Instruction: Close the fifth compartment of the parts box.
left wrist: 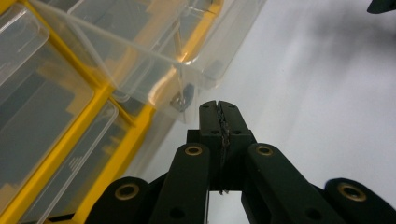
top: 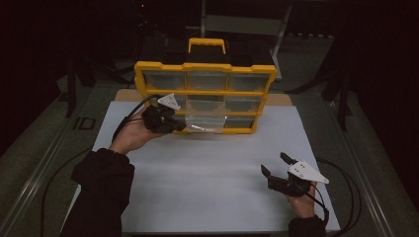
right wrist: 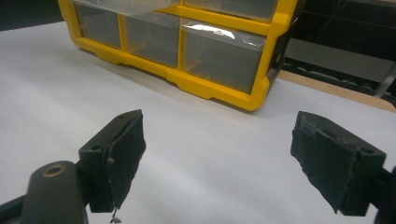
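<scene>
One drawer [left wrist: 140, 51] just beyond left tool [left wrist: 219, 112]

White sheet [top: 212, 182] covering the table, dark floor around, grey metal frame [top: 242, 23] behind in shadow

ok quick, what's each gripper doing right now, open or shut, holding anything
left gripper: shut, nothing between the jaws, tips just short of the pulled-out clear drawer.
right gripper: open, empty, over the white tabletop.
</scene>
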Tool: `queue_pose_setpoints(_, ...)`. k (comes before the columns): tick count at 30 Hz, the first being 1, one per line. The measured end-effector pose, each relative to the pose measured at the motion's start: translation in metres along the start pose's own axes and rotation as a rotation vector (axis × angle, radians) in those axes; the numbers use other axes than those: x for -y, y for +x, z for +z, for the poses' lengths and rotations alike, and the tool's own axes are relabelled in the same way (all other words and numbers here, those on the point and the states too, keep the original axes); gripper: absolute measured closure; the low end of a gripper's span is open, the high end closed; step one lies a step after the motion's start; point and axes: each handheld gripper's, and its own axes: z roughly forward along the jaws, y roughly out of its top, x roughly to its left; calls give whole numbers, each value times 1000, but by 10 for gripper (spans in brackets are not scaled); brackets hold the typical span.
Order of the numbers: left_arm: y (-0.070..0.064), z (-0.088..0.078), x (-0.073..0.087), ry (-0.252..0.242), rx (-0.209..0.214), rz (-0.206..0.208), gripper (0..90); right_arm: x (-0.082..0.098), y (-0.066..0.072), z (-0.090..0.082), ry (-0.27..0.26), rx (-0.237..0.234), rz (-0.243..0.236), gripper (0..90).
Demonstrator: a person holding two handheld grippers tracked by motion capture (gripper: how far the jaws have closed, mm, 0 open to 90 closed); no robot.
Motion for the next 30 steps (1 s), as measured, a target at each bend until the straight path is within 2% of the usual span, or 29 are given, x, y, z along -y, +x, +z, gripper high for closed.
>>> queue_pose_setpoints(4,-2,6,-3,-6,-2,0,900,0,0,0,-1,0,1,175)
queue_pose_setpoints(19,-7,23,-10,18,-32,10,900,0,0,0,0,1,-1,176)
queue_pose_setpoints(30,-6,28,-11,22,-41,9,900,0,0,1,2,1,1,176)
